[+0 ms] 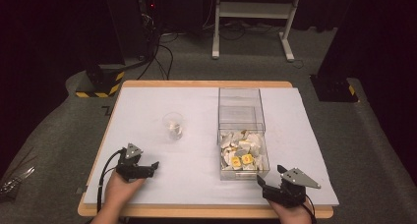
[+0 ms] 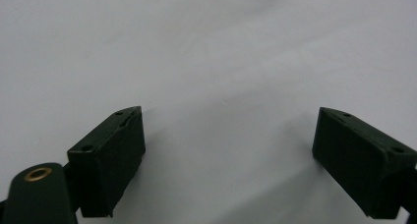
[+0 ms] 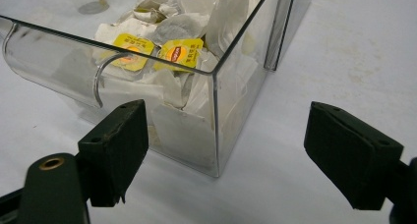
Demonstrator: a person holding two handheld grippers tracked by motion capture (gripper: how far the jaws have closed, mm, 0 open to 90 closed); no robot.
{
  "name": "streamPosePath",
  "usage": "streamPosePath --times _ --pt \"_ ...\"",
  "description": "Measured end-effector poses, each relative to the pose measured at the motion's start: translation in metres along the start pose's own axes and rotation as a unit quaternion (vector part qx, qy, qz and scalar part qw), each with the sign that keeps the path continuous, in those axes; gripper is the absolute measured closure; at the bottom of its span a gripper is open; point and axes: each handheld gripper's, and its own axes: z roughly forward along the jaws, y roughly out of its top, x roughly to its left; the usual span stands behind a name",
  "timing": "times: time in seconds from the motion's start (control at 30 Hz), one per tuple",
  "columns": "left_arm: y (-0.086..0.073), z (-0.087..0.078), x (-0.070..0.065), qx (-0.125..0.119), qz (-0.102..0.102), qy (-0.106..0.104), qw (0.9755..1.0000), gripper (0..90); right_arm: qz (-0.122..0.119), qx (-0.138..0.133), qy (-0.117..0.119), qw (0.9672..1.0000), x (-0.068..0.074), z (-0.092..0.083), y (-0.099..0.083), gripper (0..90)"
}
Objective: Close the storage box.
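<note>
The box [image 1: 243,153], a clear plastic bin, sits on the right half of the bench [image 1: 147,101], its long axis running from the near edge toward the far one. Its near half is heaped with tea bags [image 1: 243,150], two yellow tags lying on top toward the front; the far half looks bare. In the right gripper view the near corner of the box stands upright between the two black jaws, a curved clear handle on the front wall to the left of it.

The right claw [image 1: 268,182] lies just beside the near right corner of the box, low on the bench and pointing toward it. Its jaws stand wide apart, nothing pressed between them.

A small clear cup [image 1: 173,126] with something pale in it stands left of the box, well apart from it, on open bench. The left claw [image 1: 150,167] rests near the front left of the bench, nearer than the cup, aimed toward the middle; its jaws too are wide, with bare bench between them.
</note>
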Motion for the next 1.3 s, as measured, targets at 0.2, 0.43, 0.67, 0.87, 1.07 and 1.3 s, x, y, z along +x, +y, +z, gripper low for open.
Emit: streamPosePath --times 0.2,0.43,0.67,0.87,1.07,1.3 --pt "-0.001 -0.001 0.000 -0.003 0.002 0.001 1.0000 13.2 -0.005 -0.001 0.003 1.0000 0.002 0.003 0.001 15.3" --pt "-0.002 -0.001 0.000 -0.005 0.002 0.001 1.0000 13.5 -0.009 -0.008 -0.002 0.9999 0.004 0.006 0.004 13.4" --pt "-0.002 -0.001 -0.001 -0.005 0.002 0.002 1.0000 13.7 -0.008 -0.010 -0.006 0.9999 0.003 0.007 0.004 11.4" --pt "-0.002 -0.001 -0.001 -0.006 0.002 0.003 1.0000 13.9 -0.006 -0.012 -0.012 0.9998 0.003 0.009 0.005 11.2" --pt "-0.003 -0.002 -0.001 -0.007 0.004 0.003 1.0000 14.2 -0.005 -0.015 -0.017 0.9997 0.004 0.011 0.007 11.3" --pt "-0.004 -0.003 -0.002 -0.011 0.005 0.005 0.9999 15.3 -0.003 -0.022 -0.021 0.9995 0.003 0.013 0.010 11.4"
